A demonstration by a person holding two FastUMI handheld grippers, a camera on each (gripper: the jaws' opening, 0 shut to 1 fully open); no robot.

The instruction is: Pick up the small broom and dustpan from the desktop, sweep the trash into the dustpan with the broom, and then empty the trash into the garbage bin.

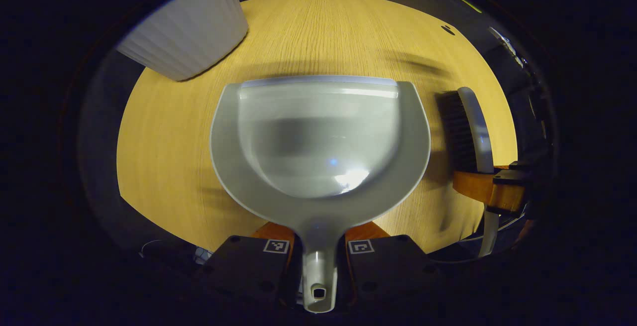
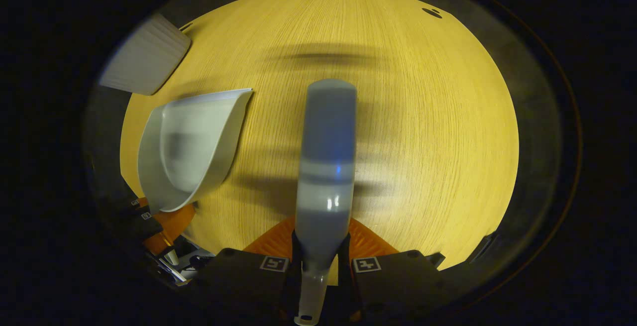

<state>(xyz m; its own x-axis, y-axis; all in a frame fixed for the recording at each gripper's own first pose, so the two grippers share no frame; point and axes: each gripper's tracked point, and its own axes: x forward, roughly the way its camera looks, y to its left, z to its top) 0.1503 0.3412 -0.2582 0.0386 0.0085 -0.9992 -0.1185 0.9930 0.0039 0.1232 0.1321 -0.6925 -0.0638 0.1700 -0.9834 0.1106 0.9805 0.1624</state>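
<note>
In the left gripper view my left gripper (image 1: 318, 246) is shut on the handle of a grey dustpan (image 1: 318, 137), whose empty scoop points away over the wooden desktop (image 1: 169, 157). In the right gripper view my right gripper (image 2: 321, 251) is shut on the handle of the small grey broom (image 2: 326, 157), seen from its back, held above the table. The left gripper view shows the broom (image 1: 468, 127) to the right of the dustpan, dark bristles facing it, with the right gripper (image 1: 492, 189) behind. The dustpan (image 2: 191, 147) and the left gripper (image 2: 154, 221) sit at the left of the right gripper view.
A white ribbed garbage bin (image 1: 189, 27) stands at the far left of the table, also the garbage bin (image 2: 144, 59) in the right gripper view. A small dark hole (image 2: 432, 12) marks the table's far right. The wooden table (image 2: 438, 132) ends in a dark edge all round.
</note>
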